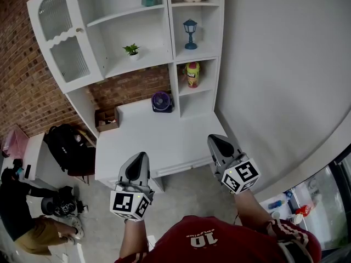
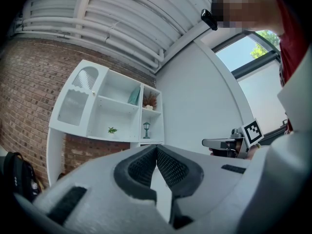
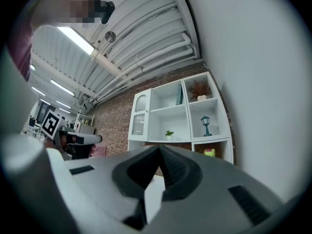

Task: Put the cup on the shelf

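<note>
No plain cup shows in any view. The nearest thing to one is a yellow and red container point(image 1: 192, 74) in the white shelf unit's point(image 1: 143, 59) lower right compartment; it also shows small as the yellow container point(image 3: 209, 152). My left gripper point(image 1: 139, 160) and right gripper point(image 1: 216, 141) hover side by side over the near edge of the white desk point(image 1: 164, 141), both pointing toward the shelf. Each is shut, with nothing between its jaws. The left gripper's point(image 2: 156, 147) ribbed pads touch, and so do the right gripper's point(image 3: 159, 147).
A purple fan point(image 1: 161, 101) stands at the back of the desk and a brown box point(image 1: 107, 119) at its left. The shelves hold a small plant point(image 1: 131, 50) and a blue lantern point(image 1: 190, 34). A black backpack point(image 1: 66, 141) and a crouching person point(image 1: 22, 212) are on the left.
</note>
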A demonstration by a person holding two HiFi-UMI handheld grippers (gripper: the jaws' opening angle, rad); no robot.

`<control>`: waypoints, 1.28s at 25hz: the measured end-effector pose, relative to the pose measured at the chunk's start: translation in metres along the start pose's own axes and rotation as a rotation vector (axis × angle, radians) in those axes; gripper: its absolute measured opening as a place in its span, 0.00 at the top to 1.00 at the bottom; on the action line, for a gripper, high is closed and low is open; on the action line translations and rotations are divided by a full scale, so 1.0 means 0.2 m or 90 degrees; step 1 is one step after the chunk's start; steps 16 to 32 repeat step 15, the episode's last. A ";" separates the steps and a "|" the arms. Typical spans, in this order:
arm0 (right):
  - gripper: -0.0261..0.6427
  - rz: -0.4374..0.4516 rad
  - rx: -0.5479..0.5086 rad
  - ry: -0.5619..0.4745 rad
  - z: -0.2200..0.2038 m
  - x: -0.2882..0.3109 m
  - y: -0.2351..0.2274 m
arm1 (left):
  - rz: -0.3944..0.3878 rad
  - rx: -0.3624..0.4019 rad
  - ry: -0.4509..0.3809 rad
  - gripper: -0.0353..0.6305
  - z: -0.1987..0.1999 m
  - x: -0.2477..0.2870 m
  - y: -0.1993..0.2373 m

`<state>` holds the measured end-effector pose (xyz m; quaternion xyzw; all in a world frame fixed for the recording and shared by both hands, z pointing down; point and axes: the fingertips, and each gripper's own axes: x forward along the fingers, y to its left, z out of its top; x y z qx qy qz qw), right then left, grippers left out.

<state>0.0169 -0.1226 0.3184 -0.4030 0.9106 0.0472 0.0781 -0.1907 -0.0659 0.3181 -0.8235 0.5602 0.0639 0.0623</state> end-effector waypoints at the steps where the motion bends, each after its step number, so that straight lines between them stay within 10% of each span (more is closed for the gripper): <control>1: 0.96 0.000 0.001 -0.001 0.00 0.00 0.00 | 0.001 0.000 0.000 0.95 0.00 0.00 0.01; 32: 0.96 -0.004 0.006 -0.010 0.02 0.00 0.00 | 0.001 0.000 -0.003 0.95 0.01 0.00 0.02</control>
